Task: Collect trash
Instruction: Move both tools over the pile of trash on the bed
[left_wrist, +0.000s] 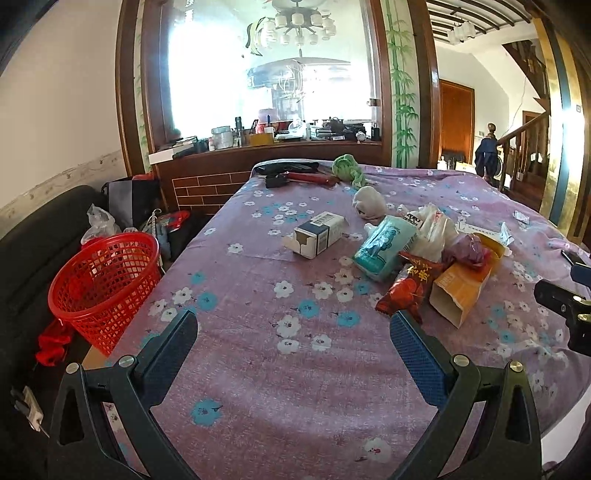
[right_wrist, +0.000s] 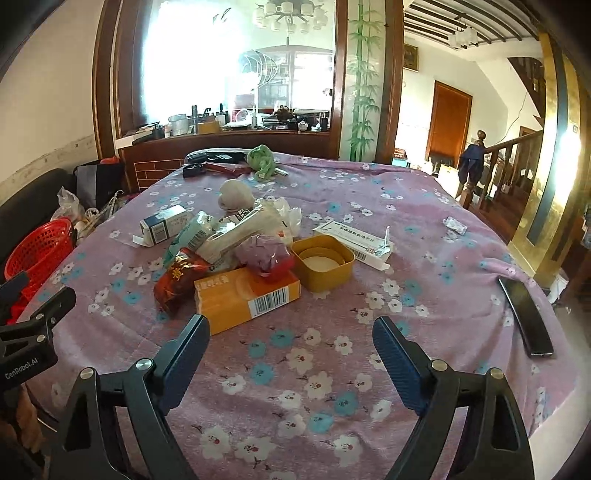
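Here, left tongs (left_wrist: 293, 325) released, jaws spread wide over bare flowered cloth on the desk (left_wrist: 258, 369), nothing between them. Right tongs (right_wrist: 291, 330) likewise released and empty, jaws wide apart, left tip just beside the near corner of the orange carton (right_wrist: 245, 299).

Taking that orange carton as landmark:
- Lies flat at the near edge of the trash heap, long axis running left to right across the right wrist view, barcode end toward the right, open end seen facing the left wrist camera.
- Touching its left end: red snack wrapper (right_wrist: 177, 278), crumpled, long axis slanting from near-left to far-right.
- Resting on its far edge: crumpled pink and red wad (right_wrist: 264, 256).
- Just right of it, touching or nearly so: yellow tub (right_wrist: 321, 275), upright, mouth up, a pale lid inside.
- Beyond the tub: flat white box (right_wrist: 352, 240), long axis slanting away to the left.
- Behind the carton: teal tissue pack (left_wrist: 384, 247) and white plastic bag (right_wrist: 258, 221), heaped together.
- Far left of the heap, apart: small blue and white box (left_wrist: 319, 234), on its side, long axis slanting far-right to near-left.
- Well to the right: black flat object (right_wrist: 526, 321) near the desk edge, long axis pointing away from the camera.
- Well to the left, off the desk and lower: red mesh basket (left_wrist: 103, 280), tilted, mouth toward the desk.
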